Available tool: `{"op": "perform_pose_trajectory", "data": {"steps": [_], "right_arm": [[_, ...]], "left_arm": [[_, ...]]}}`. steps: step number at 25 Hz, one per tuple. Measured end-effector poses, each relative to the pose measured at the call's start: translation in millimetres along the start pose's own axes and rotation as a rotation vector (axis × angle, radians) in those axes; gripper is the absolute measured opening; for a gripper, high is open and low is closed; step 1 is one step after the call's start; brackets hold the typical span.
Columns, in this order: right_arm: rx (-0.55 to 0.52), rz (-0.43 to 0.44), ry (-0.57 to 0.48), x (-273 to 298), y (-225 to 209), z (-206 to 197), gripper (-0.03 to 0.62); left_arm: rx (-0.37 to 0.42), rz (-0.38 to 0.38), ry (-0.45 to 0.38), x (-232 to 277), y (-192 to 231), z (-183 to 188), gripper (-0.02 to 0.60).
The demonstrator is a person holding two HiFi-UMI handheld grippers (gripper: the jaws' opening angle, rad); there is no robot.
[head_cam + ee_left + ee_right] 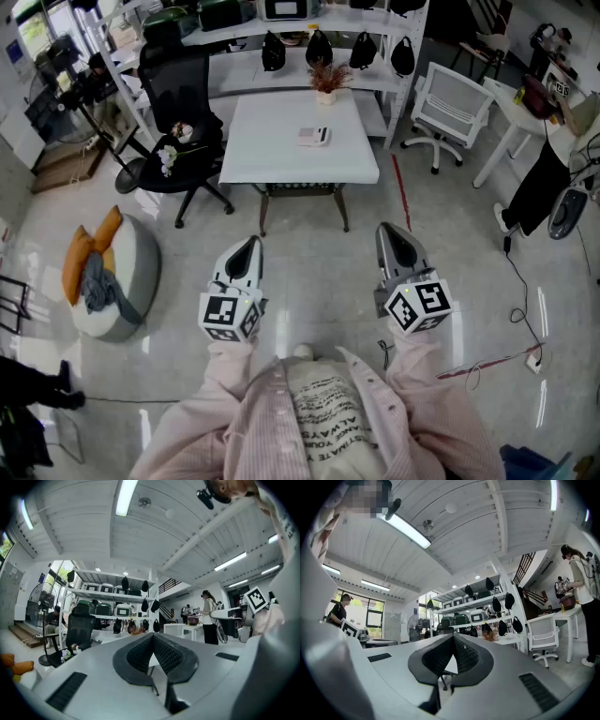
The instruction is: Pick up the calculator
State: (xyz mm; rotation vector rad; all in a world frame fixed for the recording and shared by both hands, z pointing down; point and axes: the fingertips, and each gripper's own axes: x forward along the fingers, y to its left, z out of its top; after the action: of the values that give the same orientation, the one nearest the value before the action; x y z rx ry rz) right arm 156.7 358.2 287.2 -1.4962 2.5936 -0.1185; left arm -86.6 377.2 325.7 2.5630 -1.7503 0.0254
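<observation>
The calculator (314,137), small and pale with a dark screen, lies on the white square table (272,159) ahead of me in the head view. Both grippers are held level in front of my chest, well short of the table. My left gripper (247,249) has its jaws pressed together with nothing between them; in the left gripper view its tips (153,637) meet. My right gripper (396,238) is likewise shut and empty, its tips (453,638) touching. The calculator does not show in either gripper view.
A dried plant in a pot (327,82) stands at the table's far edge. A black office chair (178,112) is left of the table, a white chair (452,105) to the right. White shelving (309,28) lines the back. A round pouf (112,277) sits at left. Cables (525,328) trail on the floor.
</observation>
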Motion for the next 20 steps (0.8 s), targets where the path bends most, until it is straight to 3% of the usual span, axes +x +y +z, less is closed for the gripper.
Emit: {"op": "perform_pose_trajectory", "data": {"steps": [14, 15, 17, 20], "right_arm": [[0.037, -0.017, 0.032, 25.8, 16.1, -13.6, 0.003], [0.039, -0.022, 0.036, 28.7, 17.1, -16.8, 0.009], [0.048, -0.028, 0.040, 34.8, 18.6, -22.6, 0.082], [0.056, -0.036, 0.037, 41.4, 20.5, -26.5, 0.104]], "left_arm": [[-0.018, -0.022, 0.010, 3.9, 31.5, -11.1, 0.002], [-0.019, -0.023, 0.009, 4.7, 35.1, -12.3, 0.002], [-0.021, -0.025, 0.008, 6.8, 41.9, -14.8, 0.001], [-0.018, -0.029, 0.008, 8.7, 49.7, -16.3, 0.002]]}}
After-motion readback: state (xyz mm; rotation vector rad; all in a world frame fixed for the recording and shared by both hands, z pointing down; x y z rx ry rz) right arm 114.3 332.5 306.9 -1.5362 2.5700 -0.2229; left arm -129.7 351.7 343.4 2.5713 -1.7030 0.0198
